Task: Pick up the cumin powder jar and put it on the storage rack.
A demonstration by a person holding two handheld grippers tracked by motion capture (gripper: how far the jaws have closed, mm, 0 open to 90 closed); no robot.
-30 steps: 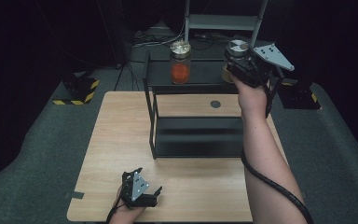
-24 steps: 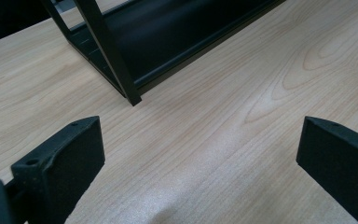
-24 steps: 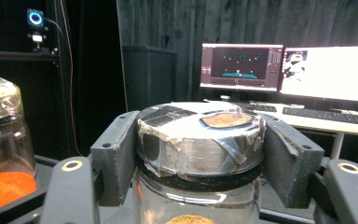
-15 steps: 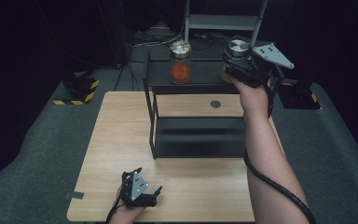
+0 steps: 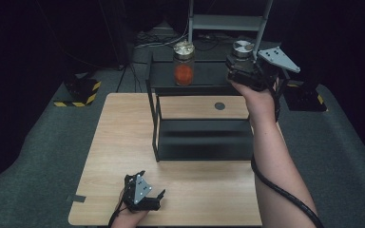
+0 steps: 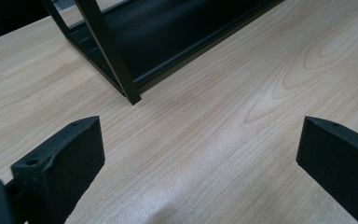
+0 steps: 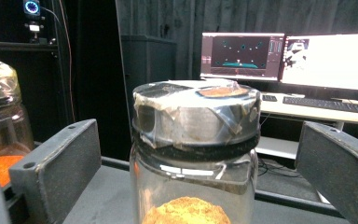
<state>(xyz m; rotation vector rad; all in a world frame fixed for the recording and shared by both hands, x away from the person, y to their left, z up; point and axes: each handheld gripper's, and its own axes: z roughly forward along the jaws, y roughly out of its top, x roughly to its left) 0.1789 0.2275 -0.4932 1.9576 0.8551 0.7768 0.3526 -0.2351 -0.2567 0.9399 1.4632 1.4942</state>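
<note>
Glass jar (image 7: 193, 154) upright, long axis vertical, between open right tool (image 7: 200, 172)

High view overlooks table (image 5: 123, 142); tong cameras sit close, low.

The tabletop (image 5: 123, 142) is pale wood with curved grain. The shelf rack (image 5: 199, 137) is black. One glass jar (image 5: 184, 63) holds orange-red powder under a crinkled silvery cover; the other jar (image 7: 193, 158) has a silver taped lid, a black ring and tan-brown contents. Both grippers, left (image 5: 142, 194) and right (image 5: 247, 71), are black with grey plates.
</note>
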